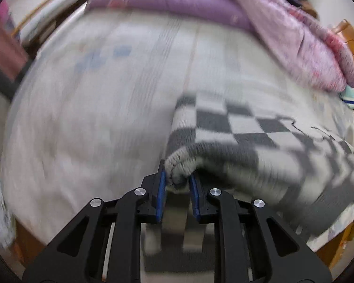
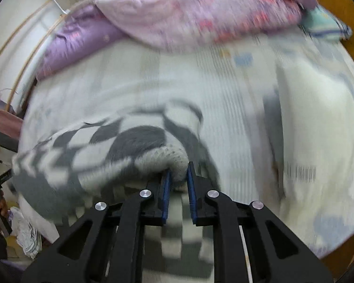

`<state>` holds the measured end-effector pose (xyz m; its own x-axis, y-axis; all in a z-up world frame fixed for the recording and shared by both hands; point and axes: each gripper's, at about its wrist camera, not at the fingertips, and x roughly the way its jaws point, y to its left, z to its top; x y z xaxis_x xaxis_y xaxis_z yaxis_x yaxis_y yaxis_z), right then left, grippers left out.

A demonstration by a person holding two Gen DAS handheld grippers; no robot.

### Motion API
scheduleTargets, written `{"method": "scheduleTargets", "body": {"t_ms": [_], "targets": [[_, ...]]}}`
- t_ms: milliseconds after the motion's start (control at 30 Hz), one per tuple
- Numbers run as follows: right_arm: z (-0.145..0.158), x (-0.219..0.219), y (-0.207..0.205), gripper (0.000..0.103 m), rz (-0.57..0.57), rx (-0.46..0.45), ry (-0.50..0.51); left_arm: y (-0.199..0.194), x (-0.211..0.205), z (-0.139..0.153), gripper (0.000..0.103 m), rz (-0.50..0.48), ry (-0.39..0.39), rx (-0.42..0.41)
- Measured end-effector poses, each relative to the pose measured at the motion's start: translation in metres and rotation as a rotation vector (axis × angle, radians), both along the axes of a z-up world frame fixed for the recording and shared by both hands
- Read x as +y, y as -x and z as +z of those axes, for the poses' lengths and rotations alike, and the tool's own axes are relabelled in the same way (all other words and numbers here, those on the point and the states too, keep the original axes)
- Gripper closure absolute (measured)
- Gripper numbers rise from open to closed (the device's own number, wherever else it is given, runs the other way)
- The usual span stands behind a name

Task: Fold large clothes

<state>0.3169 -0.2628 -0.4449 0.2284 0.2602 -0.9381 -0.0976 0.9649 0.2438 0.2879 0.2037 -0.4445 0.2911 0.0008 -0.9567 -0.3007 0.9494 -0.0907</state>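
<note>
The left gripper [image 1: 177,176] has its blue-padded jaws pinched on a thick ribbed edge of the sweater [image 1: 259,136]. The right gripper [image 2: 178,176] is clamped the same way on another rolled, knitted edge of the sweater [image 2: 111,146]. The garment is a chunky knit in grey and white checks, soft and bulky, draped between both grippers and lying across the bed [image 1: 94,118]. The sheet is pale with faint stripes. Behind it lies a puffy purple and pink quilt [image 2: 188,11], blurred.
</note>
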Motion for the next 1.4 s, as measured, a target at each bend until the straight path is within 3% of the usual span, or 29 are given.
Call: {"method": "scheduleTargets", "body": {"t_ms": [100, 167, 233, 300, 367, 433, 500, 567, 600, 667, 733, 833, 967, 1033, 1067, 1200, 1267, 1400], "targets": [[-0.049, -0.002, 0.04, 0.092, 0.007, 0.112, 0.046, 0.041, -0.01, -0.045, 0.084, 0.011, 0.021, 0.096], [-0.076, -0.003, 0.06, 0.103, -0.005, 0.161, 0.085, 0.059, -0.02, -0.068, 0.084, 0.0, 0.003, 0.155], [-0.102, -0.016, 0.075, 0.103, -0.077, 0.247, 0.082, 0.071, -0.027, -0.089, 0.084, 0.003, -0.004, 0.214], [-0.105, -0.026, 0.084, 0.103, -0.118, 0.251, 0.067, 0.082, -0.02, -0.1, 0.084, 0.072, 0.013, 0.26], [-0.099, -0.032, 0.084, 0.098, -0.139, 0.243, 0.058, 0.091, -0.009, -0.099, 0.084, 0.134, 0.068, 0.257], [-0.085, -0.041, 0.077, 0.097, -0.184, 0.205, 0.017, 0.097, -0.001, -0.089, 0.074, 0.17, 0.12, 0.224], [-0.075, -0.048, 0.063, 0.083, -0.239, 0.177, -0.034, 0.096, 0.003, -0.074, 0.045, 0.199, 0.122, 0.167], [-0.071, -0.053, 0.05, 0.054, -0.283, 0.156, -0.092, 0.094, 0.007, -0.064, 0.041, 0.246, 0.164, 0.111], [-0.068, -0.056, 0.042, 0.051, -0.312, 0.142, -0.128, 0.091, 0.009, -0.063, 0.034, 0.284, 0.217, 0.094], [-0.077, -0.058, 0.027, 0.042, -0.34, 0.181, -0.243, 0.086, 0.009, -0.068, 0.032, 0.326, 0.282, 0.093], [-0.09, -0.055, 0.016, 0.042, -0.358, 0.202, -0.274, 0.072, 0.004, -0.079, 0.032, 0.332, 0.301, 0.134], [-0.111, -0.048, 0.0, 0.042, -0.35, 0.232, -0.22, 0.061, -0.005, -0.108, 0.032, 0.33, 0.314, 0.219], [-0.144, -0.046, -0.011, 0.042, -0.331, 0.3, -0.27, 0.046, -0.012, -0.129, 0.033, 0.321, 0.326, 0.257], [-0.156, -0.051, -0.012, 0.042, -0.353, 0.364, -0.354, 0.041, -0.013, -0.137, 0.043, 0.322, 0.337, 0.276], [-0.163, -0.058, -0.011, 0.042, -0.382, 0.397, -0.407, 0.041, -0.012, -0.14, 0.053, 0.33, 0.349, 0.282], [-0.158, -0.076, -0.007, 0.04, -0.404, 0.385, -0.47, 0.046, -0.002, -0.14, 0.07, 0.368, 0.411, 0.265], [-0.156, -0.079, -0.004, 0.031, -0.381, 0.366, -0.482, 0.048, -0.001, -0.135, 0.074, 0.359, 0.415, 0.249], [-0.173, -0.073, -0.006, 0.031, -0.379, 0.407, -0.499, 0.048, 0.002, -0.128, 0.077, 0.34, 0.416, 0.236]]}}
